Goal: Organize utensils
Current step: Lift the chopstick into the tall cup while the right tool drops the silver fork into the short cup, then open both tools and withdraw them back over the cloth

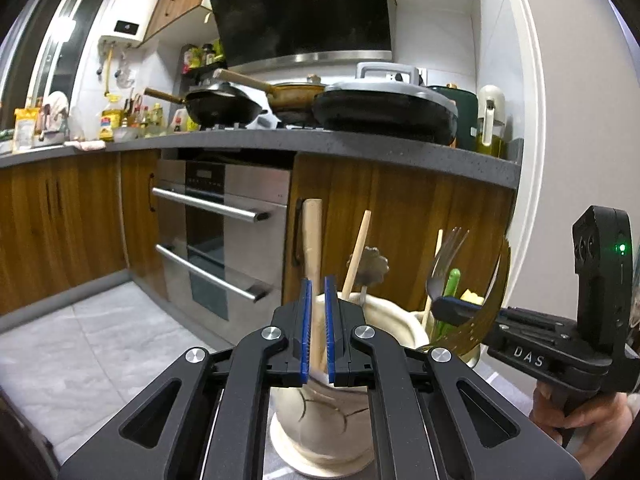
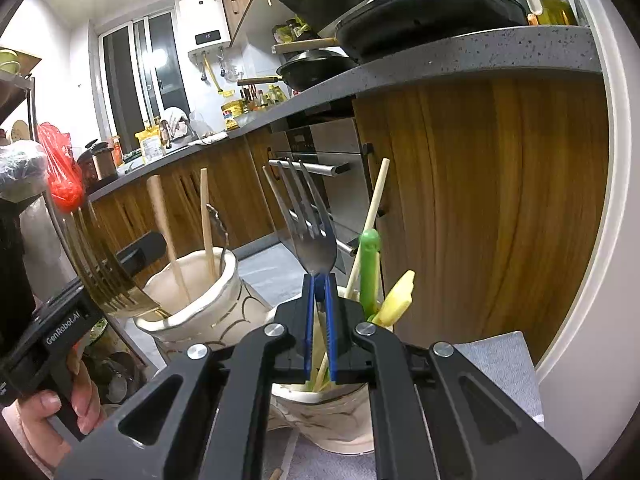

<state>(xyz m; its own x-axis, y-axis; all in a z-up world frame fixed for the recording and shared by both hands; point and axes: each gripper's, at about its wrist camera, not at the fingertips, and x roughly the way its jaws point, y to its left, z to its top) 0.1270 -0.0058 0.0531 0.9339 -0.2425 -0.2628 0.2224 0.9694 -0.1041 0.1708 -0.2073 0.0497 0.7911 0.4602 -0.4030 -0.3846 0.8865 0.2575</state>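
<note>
Two cream ceramic utensil pots stand side by side. My left gripper (image 1: pixel 319 284) is shut on a wooden handle (image 1: pixel 312 236) that stands in the left pot (image 1: pixel 320 420), beside a wooden chopstick (image 1: pixel 356 256) and a dark metal utensil (image 1: pixel 370 266). My right gripper (image 2: pixel 319 280) is shut on a silver fork (image 2: pixel 310 232), tines up, over the right pot (image 2: pixel 320 416). That pot holds a green utensil (image 2: pixel 369 268), a yellow one (image 2: pixel 396 300) and chopsticks (image 2: pixel 374 208). The left pot also shows in the right wrist view (image 2: pixel 216 300).
A gold slotted utensil (image 2: pixel 100 264) sits in the foreground by the left gripper body. Wooden cabinets (image 1: pixel 400 220) and a steel oven (image 1: pixel 224 232) stand behind, under a grey counter (image 1: pixel 360 148) with pans. A grey cloth (image 2: pixel 504 364) lies under the pots.
</note>
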